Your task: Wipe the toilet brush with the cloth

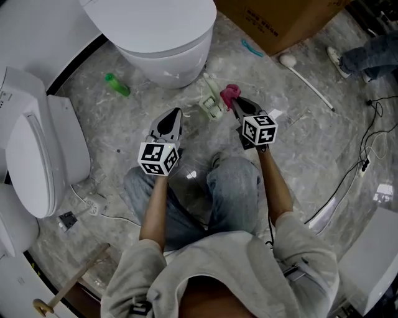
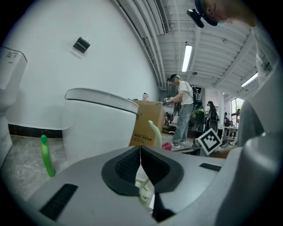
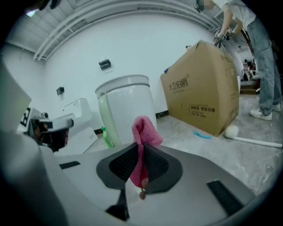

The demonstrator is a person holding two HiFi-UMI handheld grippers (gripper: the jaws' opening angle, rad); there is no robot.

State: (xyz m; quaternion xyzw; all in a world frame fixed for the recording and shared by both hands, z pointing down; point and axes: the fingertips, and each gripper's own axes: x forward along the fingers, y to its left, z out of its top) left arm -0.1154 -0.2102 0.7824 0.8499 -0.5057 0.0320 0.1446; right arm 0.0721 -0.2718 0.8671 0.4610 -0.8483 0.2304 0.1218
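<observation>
**Pink cloth pinched, toilet brush on the floor between the grippers**

The right gripper (image 1: 235,101) (image 3: 141,150) has its fingers clamped on a pink cloth (image 1: 229,94) (image 3: 143,129). In the right gripper view a fold of the cloth stands up above the fingertips, and the rest hangs down between the pads.

The left gripper (image 1: 175,115) (image 2: 140,152) has its fingers pressed together, with only a thin seam between the pads and nothing visibly caught in it.

The pale green toilet brush (image 1: 211,102) (image 2: 155,132) lies on the grey marbled floor (image 1: 298,143) just ahead of both grippers. It sits between their tips, closer to the cloth than to the left gripper. In the head view the cloth is just beside the brush, but whether they touch cannot be told. In the left gripper view the curved handle of the brush rises beyond the closed fingers.

A white toilet (image 1: 163,43) (image 2: 97,119) stands behind the brush. A green bottle (image 1: 117,84) (image 2: 46,156) lies to its left. A cardboard box (image 1: 280,18) (image 3: 203,88) sits off to the right, with a white long-handled brush (image 1: 305,77) (image 3: 250,137) on the floor near it.
</observation>
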